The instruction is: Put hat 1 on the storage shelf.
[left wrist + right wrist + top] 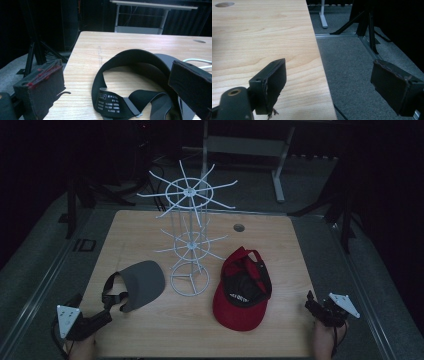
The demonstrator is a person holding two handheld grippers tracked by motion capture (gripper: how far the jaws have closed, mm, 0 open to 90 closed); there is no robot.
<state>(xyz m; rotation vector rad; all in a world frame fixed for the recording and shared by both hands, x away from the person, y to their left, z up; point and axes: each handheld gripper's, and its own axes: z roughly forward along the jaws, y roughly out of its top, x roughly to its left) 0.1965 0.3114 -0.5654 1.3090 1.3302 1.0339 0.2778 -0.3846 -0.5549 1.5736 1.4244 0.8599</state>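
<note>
The left gripper [106, 314] rests at the table's [150, 335] near corner with its jaws spread apart and nothing clamped; the grey visor [142, 282] lies just ahead of it, its black strap [110, 100] curling between the open jaws. The right gripper [311, 304], jaws also apart and empty, sits at the table's edge, with the red cap [242, 292] well off to its left and the white wire rack [190, 245] beyond.
</note>
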